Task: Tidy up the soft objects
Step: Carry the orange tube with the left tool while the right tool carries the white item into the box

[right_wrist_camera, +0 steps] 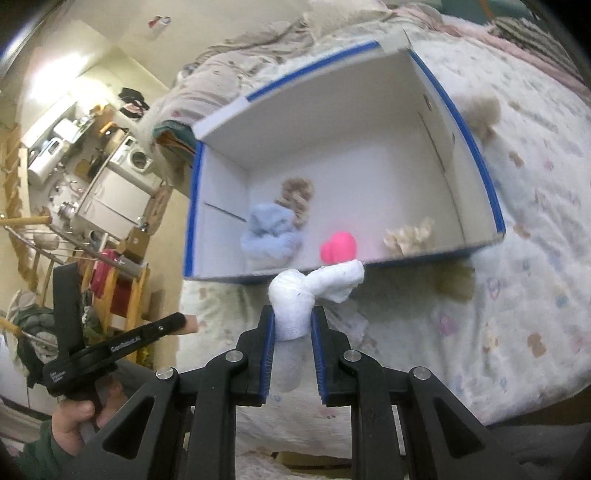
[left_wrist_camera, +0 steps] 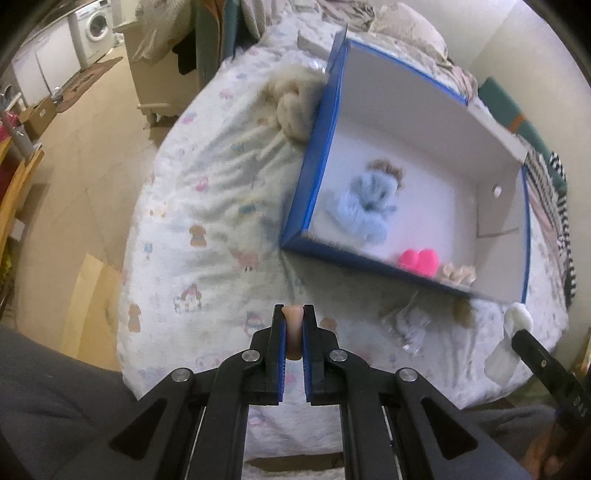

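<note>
My left gripper (left_wrist_camera: 294, 310) is shut on a small peach soft piece (left_wrist_camera: 293, 332) above the patterned bedsheet (left_wrist_camera: 207, 206). My right gripper (right_wrist_camera: 293, 312) is shut on a white rolled cloth (right_wrist_camera: 299, 295), just short of the box's near wall. The blue box (left_wrist_camera: 314, 147) with a white inside lies on the bed. In it are a light blue plush (left_wrist_camera: 369, 206), a pink soft toy (left_wrist_camera: 419, 260) and a beige piece (left_wrist_camera: 458, 275). The right wrist view also shows a brown knitted piece (right_wrist_camera: 297, 195) behind the blue plush (right_wrist_camera: 271, 232).
A cream fluffy item (left_wrist_camera: 291, 107) leans on the box's outer wall. A clear plastic wrapper (left_wrist_camera: 406, 325) and a brown fuzzy lump (left_wrist_camera: 463, 310) lie on the sheet near the box. Beyond the bed edge are the floor (left_wrist_camera: 92, 177), a washing machine (left_wrist_camera: 96, 27) and a crowded rack (right_wrist_camera: 110, 280).
</note>
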Motion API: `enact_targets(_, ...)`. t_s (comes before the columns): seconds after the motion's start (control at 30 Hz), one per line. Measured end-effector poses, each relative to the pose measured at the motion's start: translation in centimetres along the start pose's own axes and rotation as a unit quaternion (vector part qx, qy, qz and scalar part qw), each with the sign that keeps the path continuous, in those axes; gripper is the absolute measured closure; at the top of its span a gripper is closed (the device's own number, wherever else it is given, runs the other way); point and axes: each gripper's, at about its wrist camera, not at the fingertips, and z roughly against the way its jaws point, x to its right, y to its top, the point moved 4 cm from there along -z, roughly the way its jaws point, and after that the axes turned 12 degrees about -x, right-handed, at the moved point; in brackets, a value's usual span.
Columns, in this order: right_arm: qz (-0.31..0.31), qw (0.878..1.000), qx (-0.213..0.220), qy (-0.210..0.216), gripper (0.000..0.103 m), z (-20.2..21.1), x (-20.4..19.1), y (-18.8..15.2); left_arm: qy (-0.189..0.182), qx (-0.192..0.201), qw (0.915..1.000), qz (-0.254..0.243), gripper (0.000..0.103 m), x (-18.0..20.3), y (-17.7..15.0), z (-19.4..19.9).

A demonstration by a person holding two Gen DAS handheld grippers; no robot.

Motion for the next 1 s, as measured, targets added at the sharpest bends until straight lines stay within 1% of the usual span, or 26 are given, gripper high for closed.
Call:
enact_targets(0.27, 0.033, 0.999, 0.040, 0.002, 0.083, 3.3, -2.4, 3.7, -0.001, 0.050, 0.9985, -0.022, 0.096, 2.7, 3.7, 3.9)
enact_targets(0.43, 0.049, 0.997, 0.058, 0.001, 0.083, 4.5, -3.4, 5.8, 0.004, 0.080, 0.9958, -0.045, 0.096, 4.9, 6.3, 5.7)
enact_targets(0.5, 0.050, 0.997, 0.061, 0.001, 0.083, 4.5, -3.5, 6.7, 0.006, 0.086, 0.9949, -0.053, 0.096, 5.7, 7.0, 6.0)
enact_targets(0.7, 0.045, 0.997, 0.067, 0.005, 0.083, 3.7, -3.2, 8.8, 0.013, 0.084, 0.9938, -0.071, 0.096, 7.6, 9.1, 5.0)
enact_targets(0.87, 0.036, 0.997, 0.067, 0.004, 0.083, 2.3, -2.0, 10.4, 0.023, 0.077, 0.9927, -0.090, 0.096, 9.1, 10.3, 3.1)
enact_targets(0.93, 0.033, 0.997, 0.070, 0.001, 0.083, 1.8, -1.4, 10.9, 0.019, 0.070, 0.9904, -0.118, 0.096, 10.1, 10.5, 1.8)
enact_targets(1.0, 0.027, 0.997, 0.073, 0.002, 0.083, 1.0, -0.6, 11.2, 0.034, 0.073, 0.9858, -0.147, 0.096, 11.0, 10.4, 0.3)
